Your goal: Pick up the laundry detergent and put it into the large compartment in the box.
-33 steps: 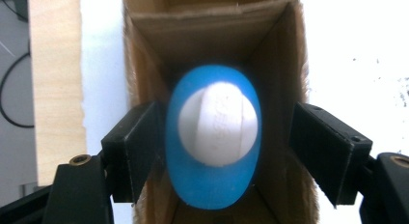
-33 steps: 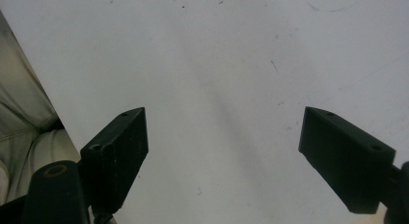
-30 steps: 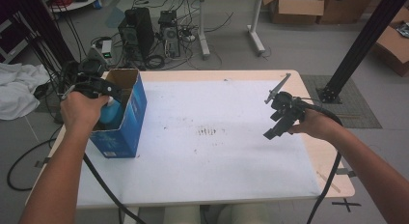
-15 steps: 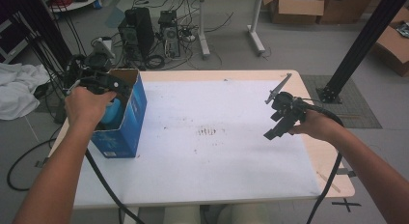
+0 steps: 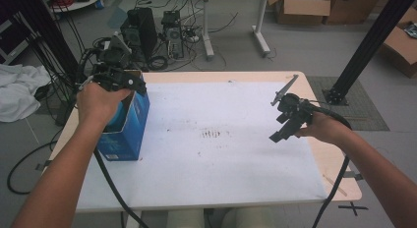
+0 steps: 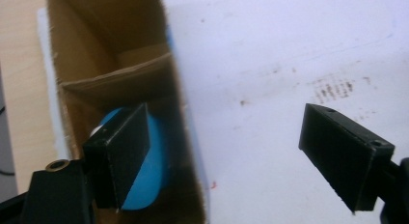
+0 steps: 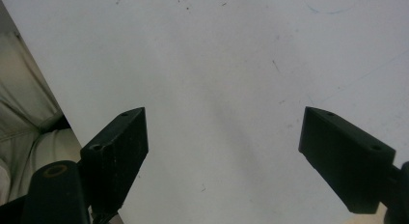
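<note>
A blue cardboard box (image 5: 129,135) stands open-topped near the table's left edge. Inside it lies a round light-blue object (image 6: 155,156), partly hidden by a jaw. My left gripper (image 5: 129,85) hovers over the box's far end, open. In the left gripper view the left gripper (image 6: 222,132) has one jaw above the box's brown inside (image 6: 120,69) and the other above the white sheet. My right gripper (image 5: 285,127) hangs open above the table's right side with nothing in it. In the right gripper view the right gripper (image 7: 222,132) has bare white sheet between its jaws.
A white sheet (image 5: 221,159) covers the wooden table, with a dark smudge (image 5: 212,134) near the middle. Computer towers (image 5: 142,34) and cables lie on the floor beyond the far edge. A black post (image 5: 366,51) rises at the right, and a white cloth (image 5: 19,93) lies left.
My left gripper has drifted a little toward the far end of the box and to the right. The right gripper has stayed in place.
</note>
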`<state>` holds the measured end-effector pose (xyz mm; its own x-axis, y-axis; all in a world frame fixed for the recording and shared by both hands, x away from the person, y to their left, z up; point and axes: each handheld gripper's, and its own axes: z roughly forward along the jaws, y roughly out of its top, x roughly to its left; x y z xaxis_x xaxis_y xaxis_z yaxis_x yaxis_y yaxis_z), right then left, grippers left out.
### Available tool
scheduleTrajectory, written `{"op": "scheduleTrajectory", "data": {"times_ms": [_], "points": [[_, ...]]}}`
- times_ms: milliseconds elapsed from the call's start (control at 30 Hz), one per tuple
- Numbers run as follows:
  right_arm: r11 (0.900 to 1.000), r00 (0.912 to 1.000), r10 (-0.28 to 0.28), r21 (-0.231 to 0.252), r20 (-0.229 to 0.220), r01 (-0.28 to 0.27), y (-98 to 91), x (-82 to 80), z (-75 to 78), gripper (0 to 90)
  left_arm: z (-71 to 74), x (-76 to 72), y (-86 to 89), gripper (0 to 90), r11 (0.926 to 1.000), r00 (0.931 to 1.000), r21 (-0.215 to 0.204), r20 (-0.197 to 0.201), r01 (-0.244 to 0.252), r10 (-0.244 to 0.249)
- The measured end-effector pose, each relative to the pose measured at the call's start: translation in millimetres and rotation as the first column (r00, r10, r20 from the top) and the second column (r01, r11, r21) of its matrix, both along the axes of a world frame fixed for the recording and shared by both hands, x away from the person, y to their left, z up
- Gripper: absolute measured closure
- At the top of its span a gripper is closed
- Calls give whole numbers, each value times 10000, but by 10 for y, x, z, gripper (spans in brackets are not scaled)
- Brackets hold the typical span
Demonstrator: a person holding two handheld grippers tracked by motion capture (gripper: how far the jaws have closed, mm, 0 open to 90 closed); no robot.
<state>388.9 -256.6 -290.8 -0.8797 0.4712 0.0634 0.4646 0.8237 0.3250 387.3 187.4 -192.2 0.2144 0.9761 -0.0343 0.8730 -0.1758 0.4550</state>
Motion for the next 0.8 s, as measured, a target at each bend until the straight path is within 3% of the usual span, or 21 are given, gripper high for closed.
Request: {"op": "scheduleTrajectory", "data": {"times_ms": [300,600,667,767,800], "points": [[10000,10000,11,-16,0,-11,6,-2,3,176,83,56,-284,189,9969,9969,69,39,789,-789],[10000,10000,-46,-4,-11,46,-5,-3,3,176,116,135,-569,185,9866,9870,306,67,1604,-1606],[10000,10000,-63,18,-16,63,-6,-4,3,176,107,154,-665,185,9800,9806,366,21,1958,-1960],[10000,10000,-49,-12,-25,49,-9,-1,-2,175,91,169,-723,185,9756,9766,450,-35,2150,-2151],[10000,10000,-70,-3,-37,70,-7,-1,-5,175,73,180,-782,185,9697,9712,539,-76,2384,-2383]]}}
